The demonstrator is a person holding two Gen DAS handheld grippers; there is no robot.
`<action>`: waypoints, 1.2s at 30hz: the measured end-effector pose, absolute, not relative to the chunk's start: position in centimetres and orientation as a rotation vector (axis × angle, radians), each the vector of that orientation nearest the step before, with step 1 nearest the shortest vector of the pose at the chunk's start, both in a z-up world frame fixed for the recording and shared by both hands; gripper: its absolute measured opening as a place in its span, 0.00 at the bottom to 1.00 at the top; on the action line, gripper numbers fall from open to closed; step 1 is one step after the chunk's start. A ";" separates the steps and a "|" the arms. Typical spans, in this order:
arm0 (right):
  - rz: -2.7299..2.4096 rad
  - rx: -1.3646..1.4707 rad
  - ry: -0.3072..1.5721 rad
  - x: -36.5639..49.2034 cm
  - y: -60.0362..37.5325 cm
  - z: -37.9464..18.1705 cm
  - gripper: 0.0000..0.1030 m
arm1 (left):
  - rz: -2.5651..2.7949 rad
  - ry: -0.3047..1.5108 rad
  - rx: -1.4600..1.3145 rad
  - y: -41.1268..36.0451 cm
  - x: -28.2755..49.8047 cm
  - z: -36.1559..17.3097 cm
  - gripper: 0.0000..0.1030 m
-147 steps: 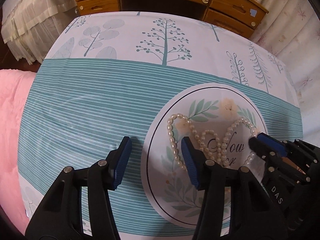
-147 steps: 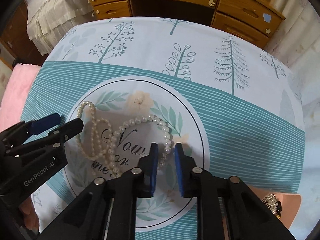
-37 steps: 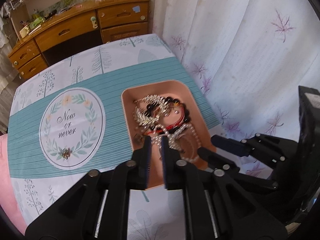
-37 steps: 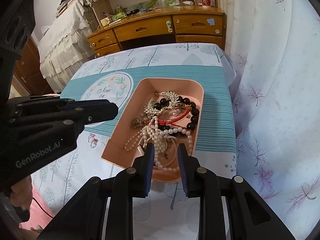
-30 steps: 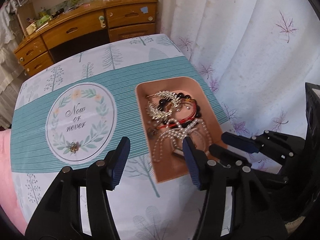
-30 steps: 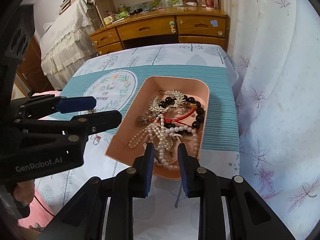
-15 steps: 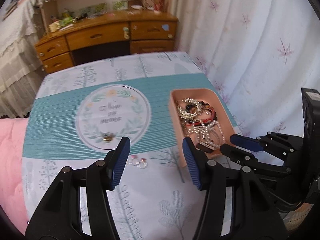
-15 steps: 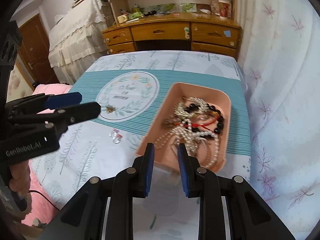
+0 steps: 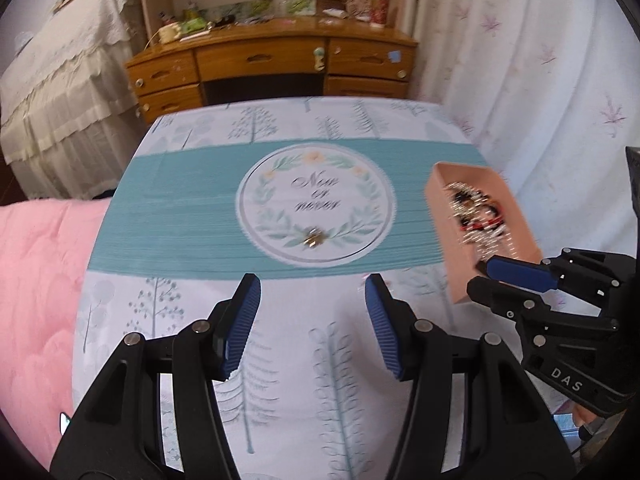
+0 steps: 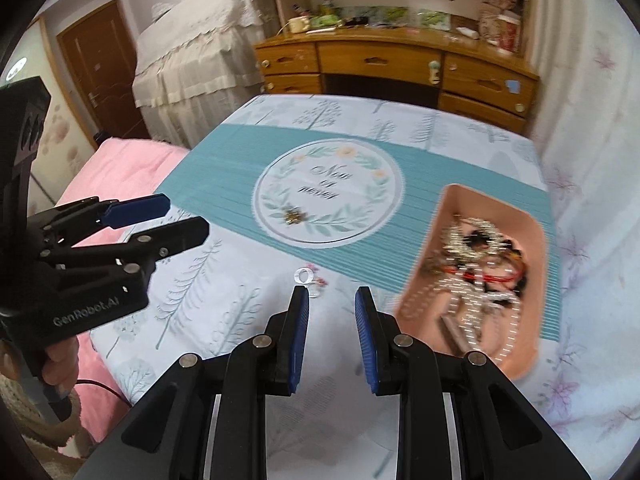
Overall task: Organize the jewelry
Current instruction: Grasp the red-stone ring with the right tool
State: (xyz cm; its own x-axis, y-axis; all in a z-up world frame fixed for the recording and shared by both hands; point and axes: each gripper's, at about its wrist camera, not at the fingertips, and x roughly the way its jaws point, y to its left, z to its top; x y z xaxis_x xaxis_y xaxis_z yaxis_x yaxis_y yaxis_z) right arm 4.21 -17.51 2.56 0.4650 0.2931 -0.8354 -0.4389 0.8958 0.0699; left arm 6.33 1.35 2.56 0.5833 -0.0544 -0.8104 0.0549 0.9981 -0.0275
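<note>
Loose jewelry on cloth; both grippers empty, above the table.

Ring (image 10: 306,276): on white cloth, just ahead of right gripper (image 10: 331,312), its jaws narrow and bare; nearer to right than left. Brooch (image 10: 293,215): farther off, on medallion's lower rim. Left gripper (image 9: 312,320): jaws wide, bare. Tray (image 10: 448,204): to the right, heaped with pearls, beads, chains. Long axes too blurred to tell.

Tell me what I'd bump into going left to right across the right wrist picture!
Black left gripper → small gold brooch on the round printed wreath → small silvery rings on the tablecloth → pink rectangular plastic tray full of pearl and bead jewelry.
</note>
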 end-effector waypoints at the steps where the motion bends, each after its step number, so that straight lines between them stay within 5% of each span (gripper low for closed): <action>1: 0.459 -0.169 0.994 4.4 -17.0 2.1 0.23 | -0.051 0.950 0.003 1.7 6.3 2.0 0.50; 20: 0.439 -0.233 1.039 9.2 -12.3 -8.0 0.23 | -0.058 1.058 -0.064 3.5 9.8 -6.0 0.50; 36: 0.457 -0.269 1.022 9.7 -12.3 -9.4 0.02 | -0.094 1.067 -0.068 2.2 11.5 -6.8 0.50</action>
